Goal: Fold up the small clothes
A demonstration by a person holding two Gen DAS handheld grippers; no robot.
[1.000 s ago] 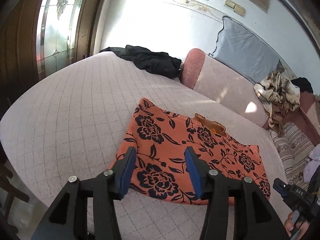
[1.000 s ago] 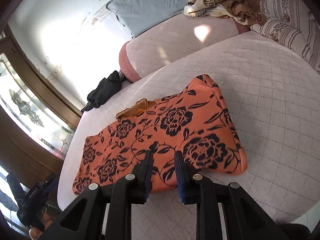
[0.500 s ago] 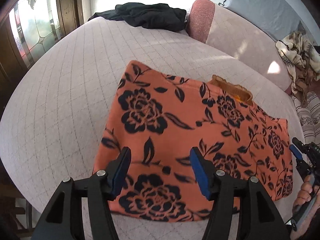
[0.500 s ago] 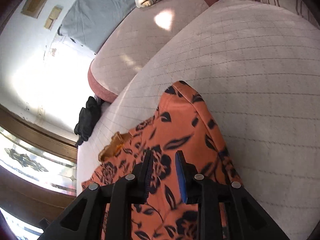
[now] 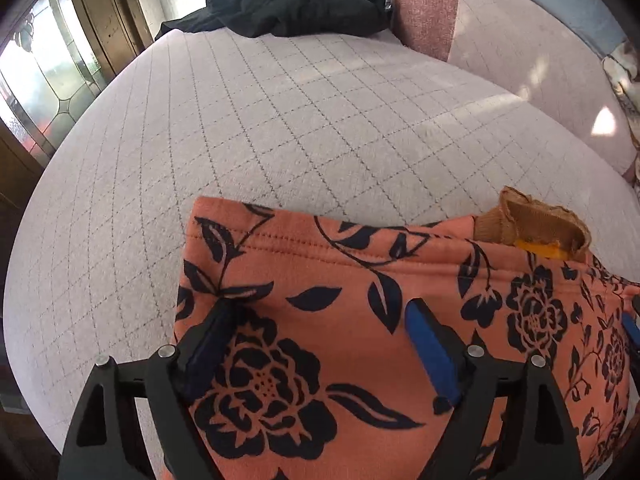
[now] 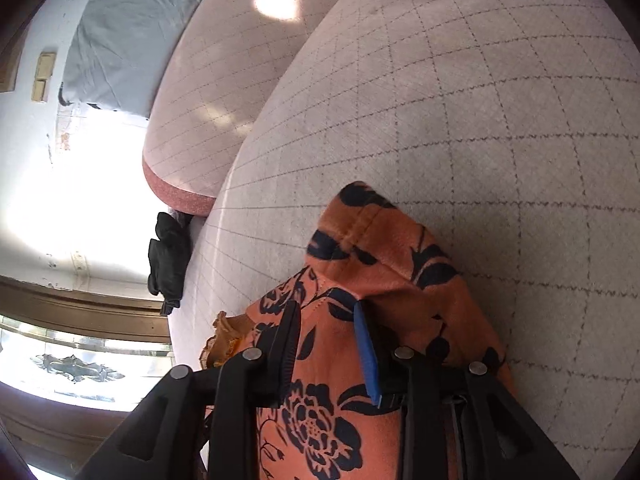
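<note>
An orange garment with black flowers (image 5: 340, 272) lies flat on the quilted bed (image 5: 280, 120). Its brown collar (image 5: 536, 224) sticks out at the far edge. My left gripper (image 5: 320, 306) hovers close over the garment's left end, pointing steeply down. Its jaws are opening wide, with fabric under them but nothing pinched. In the right wrist view my right gripper (image 6: 326, 307) is low over the garment's right end (image 6: 380, 248), near a raised fold. Its jaws are opening with a narrower gap, and the blue pads are not pressing on the cloth.
A black garment (image 5: 296, 4) lies crumpled at the bed's far edge beside a pink cushion (image 5: 424, 0). A leaded-glass window in a wooden frame (image 5: 48, 80) stands left of the bed. A grey-blue pillow (image 6: 128, 32) leans on the wall. The bed's edge curves down at lower left.
Both grippers have come down and forward onto the garment, which now fills the lower part of each view. The left jaws have spread much wider. The right gripper has rolled and opened slightly.
</note>
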